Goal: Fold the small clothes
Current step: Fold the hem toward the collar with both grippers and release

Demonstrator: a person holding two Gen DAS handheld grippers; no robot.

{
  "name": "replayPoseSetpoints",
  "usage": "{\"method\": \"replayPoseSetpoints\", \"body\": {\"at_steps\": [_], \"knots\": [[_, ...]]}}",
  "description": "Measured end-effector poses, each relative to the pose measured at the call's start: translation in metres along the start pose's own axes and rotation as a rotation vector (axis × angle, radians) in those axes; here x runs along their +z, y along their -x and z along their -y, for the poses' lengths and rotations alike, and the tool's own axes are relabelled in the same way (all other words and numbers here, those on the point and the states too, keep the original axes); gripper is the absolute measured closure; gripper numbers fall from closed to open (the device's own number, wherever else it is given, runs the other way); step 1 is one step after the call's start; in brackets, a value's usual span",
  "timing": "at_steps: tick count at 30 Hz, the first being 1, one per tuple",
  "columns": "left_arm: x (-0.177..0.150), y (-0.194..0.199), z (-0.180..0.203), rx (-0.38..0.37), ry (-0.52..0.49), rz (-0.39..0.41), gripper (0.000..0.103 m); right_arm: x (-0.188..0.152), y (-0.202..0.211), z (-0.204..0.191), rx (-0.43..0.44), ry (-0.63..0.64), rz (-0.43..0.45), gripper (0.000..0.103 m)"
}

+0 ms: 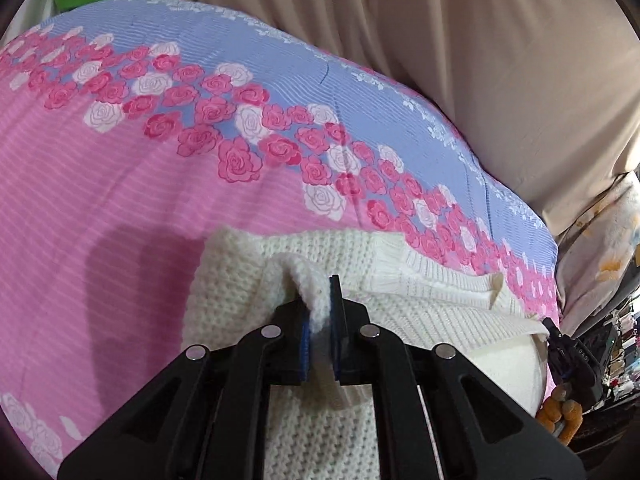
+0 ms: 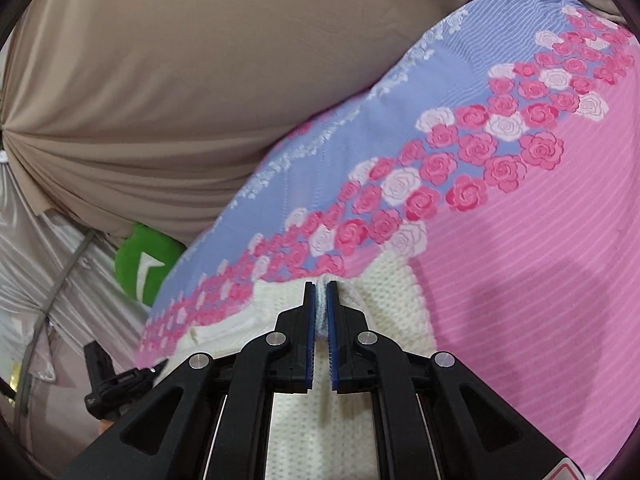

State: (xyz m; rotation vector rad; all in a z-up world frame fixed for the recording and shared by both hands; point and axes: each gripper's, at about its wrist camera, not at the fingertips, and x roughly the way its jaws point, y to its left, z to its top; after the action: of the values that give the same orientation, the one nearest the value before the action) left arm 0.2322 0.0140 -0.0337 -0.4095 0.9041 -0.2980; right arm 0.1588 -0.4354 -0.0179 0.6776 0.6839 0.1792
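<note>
— White knit, chunky and soft: that's the small sweater [image 1: 320, 248], lying on the bedspread [image 1: 120, 208] with the pink stripes and roses. Both claws have hold of it.

— How are they holding it?

— The left gripper [image 1: 320, 300] is clamped on a bunched fold of the knit; you can see the wool squeezed between the blue pads [image 1: 305, 332]. The right gripper [image 2: 320, 300] is clamped the same way on a thin pinch of the same sweater [image 2: 384, 280]. Neither has any gap left beyond the cloth itself.

— So which step is this?

— My reading is a fold in mid-carry: two points of one edge are pinched and raised slightly off the rest of the garment, with more knit spread flat under and ahead of each claw. The ribbed hem or collar [image 1: 440, 280] lies to the right in the left camera's view. The other claw's black frame shows at the edge of each view, so the two hands are close beside each other.

— What does the next move need?

— Probably bringing both pinches forward together and level, so the lifted edge lands square on the part lying flat, then opening both claws at once. Loose knit stretches and sags, so uneven hands would skew the fold. How much of the sweater is already doubled over, I can't tell; the grippers hide the near part.
</note>
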Motion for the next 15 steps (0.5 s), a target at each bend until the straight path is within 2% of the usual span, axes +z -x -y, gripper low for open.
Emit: {"method": "replayPoseSetpoints", "body": {"at_steps": [3, 5, 6, 7, 8, 9, 10, 11, 12, 13, 15], "knots": [[-0.004, -0.001, 0.003, 0.011, -0.019, 0.051, 0.094, -0.001, -0.008, -0.001, 0.005, 0.006, -0.02, 0.098], [-0.006, 0.0, 0.005, 0.005, -0.023, 0.076, 0.092, -0.001, 0.0, -0.002, 0.035, 0.007, 0.024, 0.089], [-0.007, 0.003, 0.004, -0.014, -0.019, 0.087, 0.09, -0.003, 0.011, -0.002, 0.049, 0.009, 0.078, 0.083], [-0.006, 0.005, 0.003, -0.036, -0.009, 0.099, 0.087, -0.005, 0.024, -0.001, 0.054, 0.005, 0.144, 0.067], [-0.007, 0.01, 0.0, -0.061, 0.007, 0.118, 0.086, -0.007, 0.038, 0.0, 0.06, -0.007, 0.215, 0.057], [-0.008, 0.019, -0.003, -0.082, 0.03, 0.149, 0.082, -0.01, 0.054, 0.003, 0.069, -0.022, 0.279, 0.055], [-0.009, 0.03, -0.006, -0.079, 0.052, 0.19, 0.072, -0.011, 0.066, 0.003, 0.066, -0.033, 0.308, 0.054], [-0.013, 0.049, -0.011, -0.053, 0.087, 0.257, 0.065, -0.014, 0.078, 0.003, 0.054, -0.033, 0.304, 0.054], [-0.016, 0.066, -0.016, -0.037, 0.113, 0.304, 0.053, -0.017, 0.087, 0.001, 0.045, -0.019, 0.283, 0.054], [-0.021, 0.086, -0.021, -0.038, 0.134, 0.349, 0.049, -0.025, 0.095, -0.002, 0.035, 0.003, 0.259, 0.054], [-0.031, 0.115, -0.028, -0.046, 0.136, 0.346, 0.047, -0.048, 0.11, -0.007, 0.009, 0.067, 0.186, 0.054]]}}
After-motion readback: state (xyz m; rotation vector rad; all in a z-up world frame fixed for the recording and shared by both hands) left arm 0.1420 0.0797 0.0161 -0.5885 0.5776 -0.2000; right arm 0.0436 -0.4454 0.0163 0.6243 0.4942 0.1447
